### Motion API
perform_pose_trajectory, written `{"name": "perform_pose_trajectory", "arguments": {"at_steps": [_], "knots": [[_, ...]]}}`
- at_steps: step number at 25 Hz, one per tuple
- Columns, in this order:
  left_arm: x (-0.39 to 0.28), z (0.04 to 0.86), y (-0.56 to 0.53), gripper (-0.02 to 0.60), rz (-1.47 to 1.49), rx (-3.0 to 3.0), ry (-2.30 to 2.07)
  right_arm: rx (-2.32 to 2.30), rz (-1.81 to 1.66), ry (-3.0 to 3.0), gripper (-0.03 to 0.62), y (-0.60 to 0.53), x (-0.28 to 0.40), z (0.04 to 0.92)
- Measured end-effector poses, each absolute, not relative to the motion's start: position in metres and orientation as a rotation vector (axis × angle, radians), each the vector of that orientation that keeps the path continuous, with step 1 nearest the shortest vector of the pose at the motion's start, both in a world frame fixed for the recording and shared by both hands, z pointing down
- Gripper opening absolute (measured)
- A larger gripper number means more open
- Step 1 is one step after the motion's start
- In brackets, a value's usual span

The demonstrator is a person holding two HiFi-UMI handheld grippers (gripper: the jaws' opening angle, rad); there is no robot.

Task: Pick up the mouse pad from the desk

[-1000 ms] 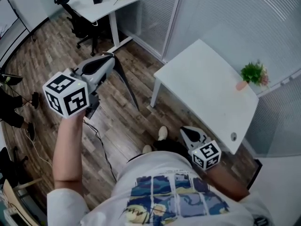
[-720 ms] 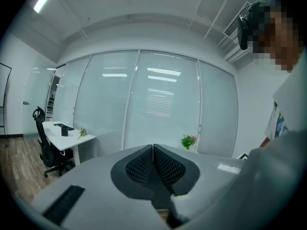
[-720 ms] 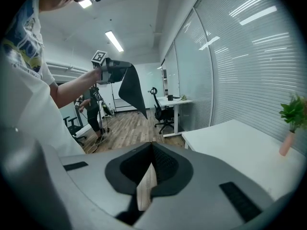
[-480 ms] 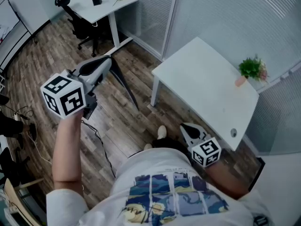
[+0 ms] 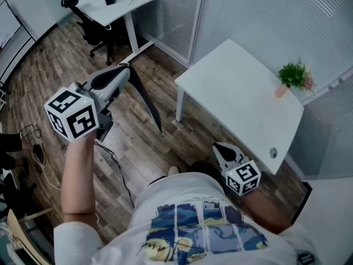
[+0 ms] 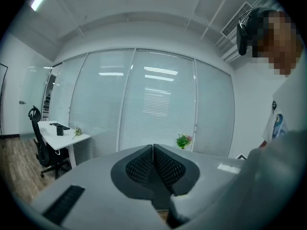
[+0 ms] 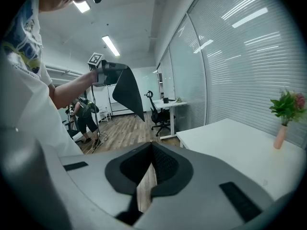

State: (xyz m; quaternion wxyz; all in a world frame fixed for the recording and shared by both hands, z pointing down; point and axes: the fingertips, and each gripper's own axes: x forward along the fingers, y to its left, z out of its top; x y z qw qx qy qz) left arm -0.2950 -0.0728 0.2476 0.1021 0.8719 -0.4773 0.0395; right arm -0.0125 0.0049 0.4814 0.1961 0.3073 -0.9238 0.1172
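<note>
Mouse pad (image 5: 143, 95) hangs over wood floor (image 5: 55, 54), beside white desk (image 5: 242, 98).

Your left arm (image 5: 77, 170) is raised, left gripper (image 5: 128, 66) near level, jaws clamped on the mouse pad (image 5: 146, 98). Right gripper (image 5: 218, 147) is held low, close in, tilted down, jaws together, empty.

The person is wearing a white short-sleeved T-shirt (image 5: 165, 203), and at six o'clock in the head view its print (image 5: 198, 228) is showing a grid of blue and yellow panels. At nine o'clock the left claw (image 5: 128, 66) is showing a grey shell and a black-and-white marker cube (image 5: 73, 115). At five o'clock the right claw (image 5: 218, 146) is wearing the same grey, with dark ribbed pads (image 7: 163, 164).
</note>
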Motion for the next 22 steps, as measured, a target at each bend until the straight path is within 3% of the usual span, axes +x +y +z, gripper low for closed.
{"name": "perform_pose_trajectory", "arguments": {"at_steps": [22], "knots": [[-0.225, 0.225, -0.094, 0.008, 0.141, 2.565, -1.449, 0.730, 0.303, -2.583, 0.000, -0.025, 0.053, 0.477]]}}
